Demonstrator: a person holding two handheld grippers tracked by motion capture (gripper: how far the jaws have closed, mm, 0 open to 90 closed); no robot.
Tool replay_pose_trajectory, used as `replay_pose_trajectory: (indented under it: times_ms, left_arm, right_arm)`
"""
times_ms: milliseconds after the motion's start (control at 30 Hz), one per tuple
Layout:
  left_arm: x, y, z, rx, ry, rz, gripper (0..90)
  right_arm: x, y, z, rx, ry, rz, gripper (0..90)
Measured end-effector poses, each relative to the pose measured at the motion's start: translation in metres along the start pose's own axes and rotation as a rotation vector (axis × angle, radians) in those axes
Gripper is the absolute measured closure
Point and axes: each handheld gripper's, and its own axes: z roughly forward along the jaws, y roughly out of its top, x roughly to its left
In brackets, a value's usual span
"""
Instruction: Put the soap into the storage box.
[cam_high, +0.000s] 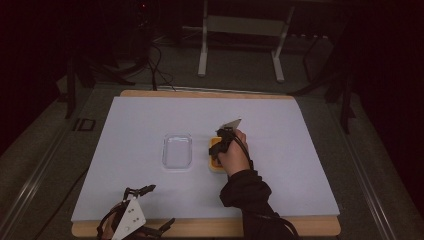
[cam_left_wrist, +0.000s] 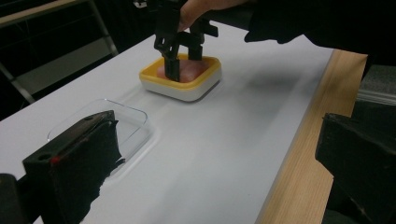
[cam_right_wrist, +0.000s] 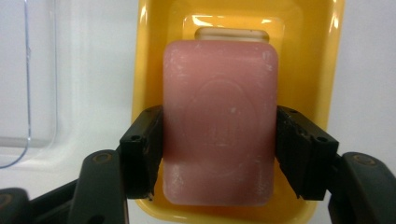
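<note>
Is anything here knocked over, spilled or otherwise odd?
Nothing stands out. The pink soap lies square in its yellow dish, with the right gripper closed on its sides. The clear lid sits flat beside the dish, apart from it. The soap's surface looks a little scuffed, nothing more.

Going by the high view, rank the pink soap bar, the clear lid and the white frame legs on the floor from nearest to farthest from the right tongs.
1. Pink soap bar: between the jaws of the right tongs, in the yellow dish.
2. Clear lid: flat on the table, just to the dish's left.
3. White frame legs: on the floor beyond the table's far edge.
</note>
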Motion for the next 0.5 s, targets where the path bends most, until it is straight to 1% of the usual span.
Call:
replay_pose_trajectory:
  times_ms: [133,233,267,333,400,433,500]
  left_arm:
    - [0.0,0.0,0.0,0.0,0.0,0.0,0.5]
    - [-0.001,0.0,0.0,0.0,-0.002,-0.001,0.5]
    - [-0.001,0.0,0.0,0.001,-0.001,0.0,0.5]
    - [0.0,0.0,0.001,0.001,0.0,-0.001,0.5]
    - [0.0,0.0,0.001,0.005,-0.001,0.0,0.5]
    - [0.0,0.0,0.001,0.007,-0.001,0.0,0.5]
    - [-0.001,0.0,0.001,0.008,-0.001,0.001,0.4]
  right_arm:
    - [-0.001,0.001,-0.01,-0.009,0.008,-0.007,33.0]
    - [-0.005,0.002,-0.019,-0.018,0.034,-0.016,31.3]
    - [-0.007,0.002,-0.022,-0.018,0.049,-0.02,29.6]
    - [-0.01,0.002,-0.028,-0.025,0.076,-0.042,27.2]
    - [-0.014,0.002,-0.033,-0.041,0.102,-0.082,25.7]
    - [-0.016,0.001,-0.036,-0.043,0.113,-0.097,26.3]
    - [-0.02,0.0,-0.041,-0.061,0.138,-0.143,26.3]
